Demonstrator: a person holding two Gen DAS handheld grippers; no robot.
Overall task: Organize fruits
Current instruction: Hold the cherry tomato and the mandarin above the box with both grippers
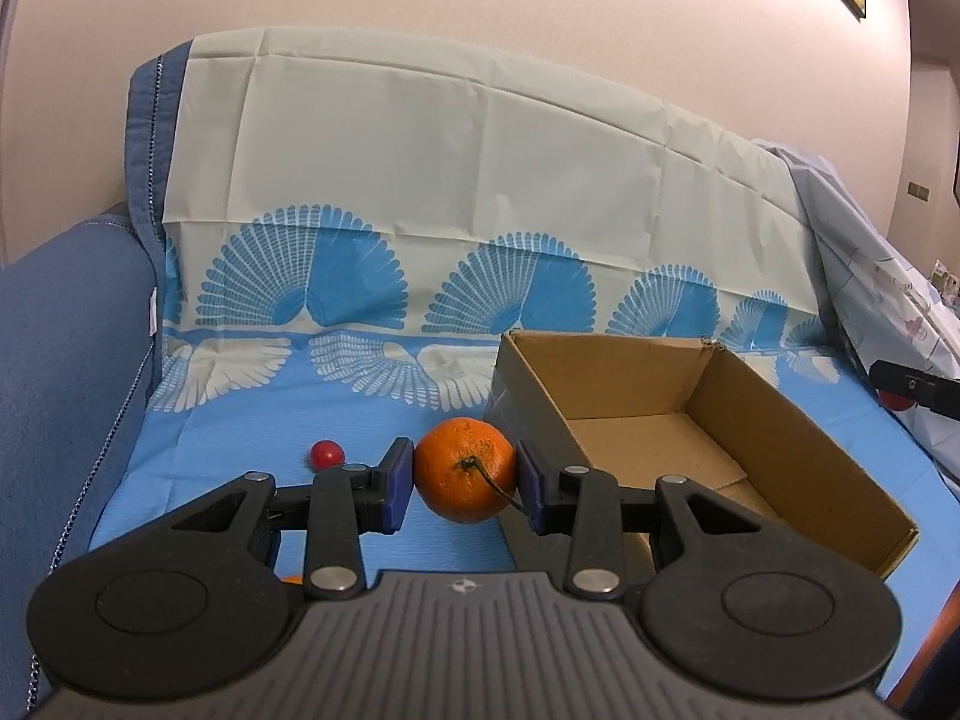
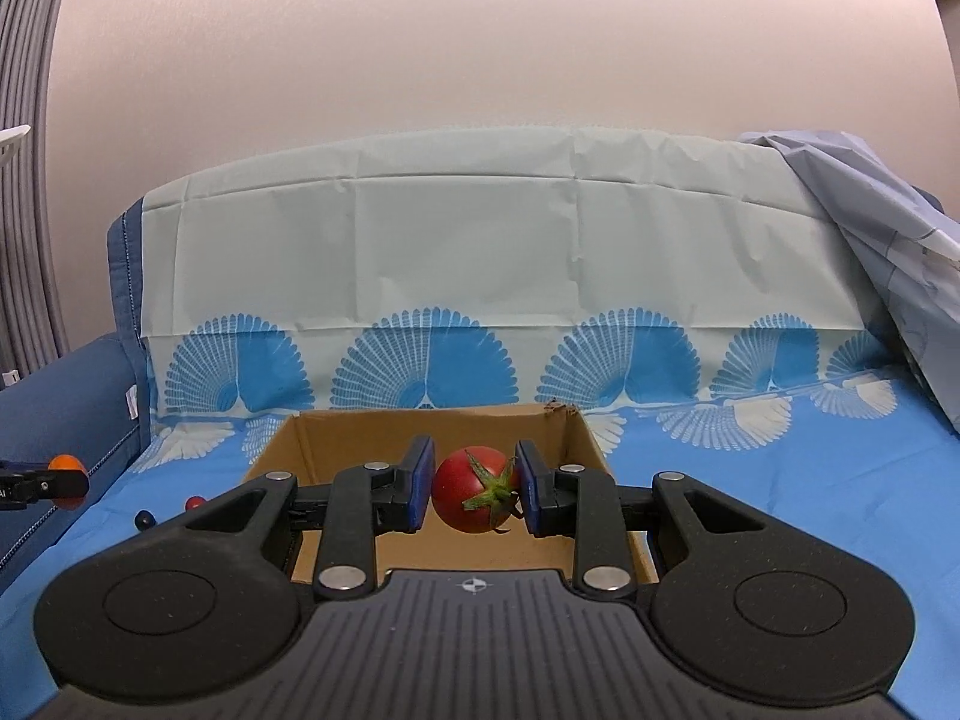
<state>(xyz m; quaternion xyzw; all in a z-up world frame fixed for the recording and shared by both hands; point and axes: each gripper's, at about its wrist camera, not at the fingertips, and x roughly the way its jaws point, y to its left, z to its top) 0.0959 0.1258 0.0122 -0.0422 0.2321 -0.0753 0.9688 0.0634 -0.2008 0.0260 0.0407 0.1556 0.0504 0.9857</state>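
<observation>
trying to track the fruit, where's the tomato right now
The tomato is clamped in the right tool, centre of the right wrist view, held over the open cardboard box.

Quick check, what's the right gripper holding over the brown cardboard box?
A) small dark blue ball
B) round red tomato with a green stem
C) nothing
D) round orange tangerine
B: the right gripper is closed on a round red tomato with a green stem, with the brown cardboard box behind it; the orange one sits in the left gripper.
</observation>
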